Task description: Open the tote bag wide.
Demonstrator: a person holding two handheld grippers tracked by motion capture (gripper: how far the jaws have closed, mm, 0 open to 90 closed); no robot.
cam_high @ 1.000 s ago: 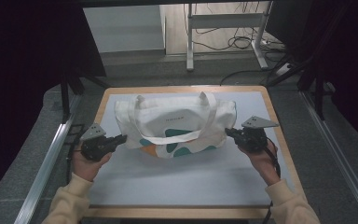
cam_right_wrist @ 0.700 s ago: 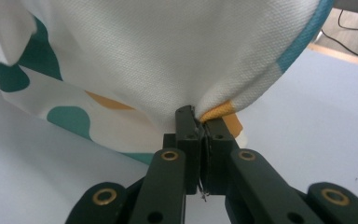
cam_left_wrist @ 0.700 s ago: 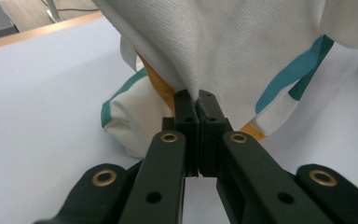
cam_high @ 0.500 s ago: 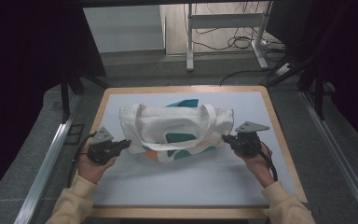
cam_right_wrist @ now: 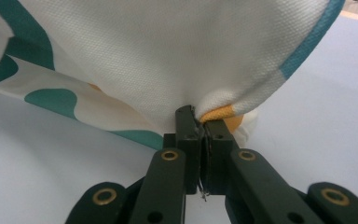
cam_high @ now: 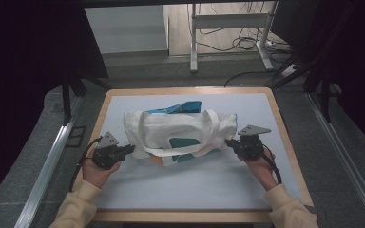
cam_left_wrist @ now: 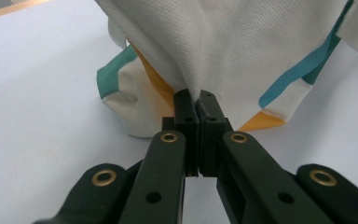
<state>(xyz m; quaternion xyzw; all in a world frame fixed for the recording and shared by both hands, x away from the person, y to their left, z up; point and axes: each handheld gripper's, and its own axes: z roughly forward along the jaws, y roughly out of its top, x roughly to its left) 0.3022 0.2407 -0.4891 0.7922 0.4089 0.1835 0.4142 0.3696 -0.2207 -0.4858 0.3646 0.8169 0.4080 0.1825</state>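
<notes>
A white cloth tote bag (cam_high: 178, 129) with teal, blue and orange patches lies across the middle of the pale mat (cam_high: 190, 185), its handles draped over its front. My left gripper (cam_high: 129, 150) is shut on the bag's left edge; in the left gripper view the jaws pinch white cloth of the bag (cam_left_wrist: 242, 51) at the gripper tips (cam_left_wrist: 196, 100). My right gripper (cam_high: 230, 142) is shut on the bag's right edge; the right gripper view shows its jaws closed on a fold of the bag (cam_right_wrist: 168, 56) at the gripper tips (cam_right_wrist: 197, 116).
The mat lies on a wooden table (cam_high: 285, 137) with metal rails (cam_high: 47, 166) along both sides. A white stand (cam_high: 228, 21) and cables (cam_high: 247, 45) sit on the floor beyond the far edge. Open mat lies between the bag and the near edge.
Both grippers have come down toward the mat with the bag. The bag has folded over and flattened, and its handles now lie across its front.
</notes>
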